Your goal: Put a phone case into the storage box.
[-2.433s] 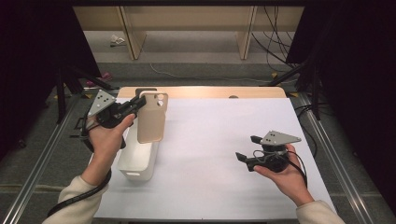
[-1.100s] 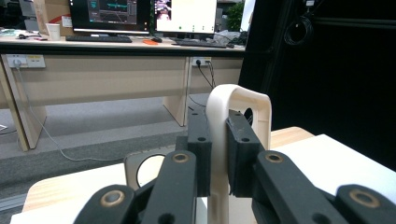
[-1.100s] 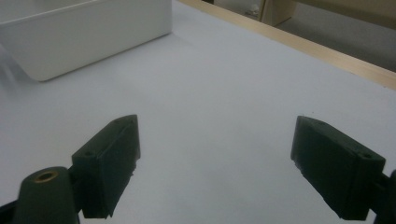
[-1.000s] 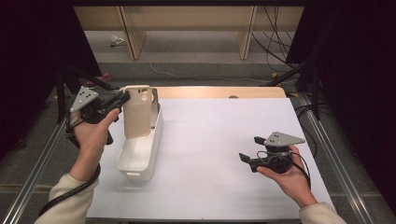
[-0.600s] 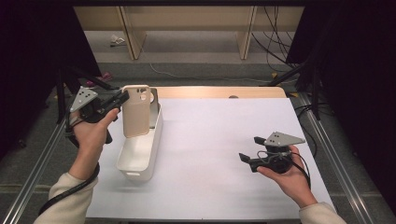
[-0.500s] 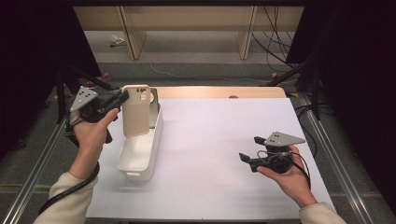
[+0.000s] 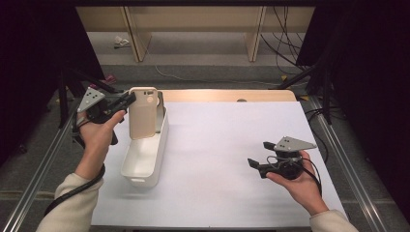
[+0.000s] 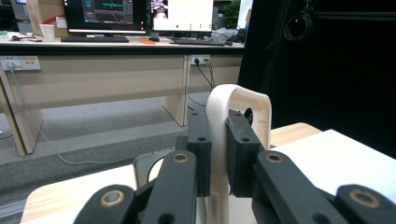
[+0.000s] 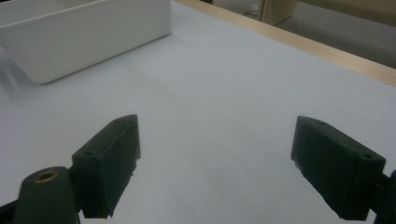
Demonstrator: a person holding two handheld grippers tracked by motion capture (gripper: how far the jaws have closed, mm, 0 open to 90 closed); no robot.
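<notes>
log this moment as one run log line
left gripper: shut on beige phone case | case: upright in far end of white plastic bin | right gripper: open, over white table cover

A bin (image 7: 143, 162) lies lengthwise near the table's (image 7: 227, 145) left edge, its far end close to the far-left corner. A phone case (image 7: 143, 112) stands upright in that far end, with the left gripper (image 7: 126, 100) at its left side. The right gripper (image 7: 258, 155) hangs over the near-right part of the table, well apart from the bin.
</notes>
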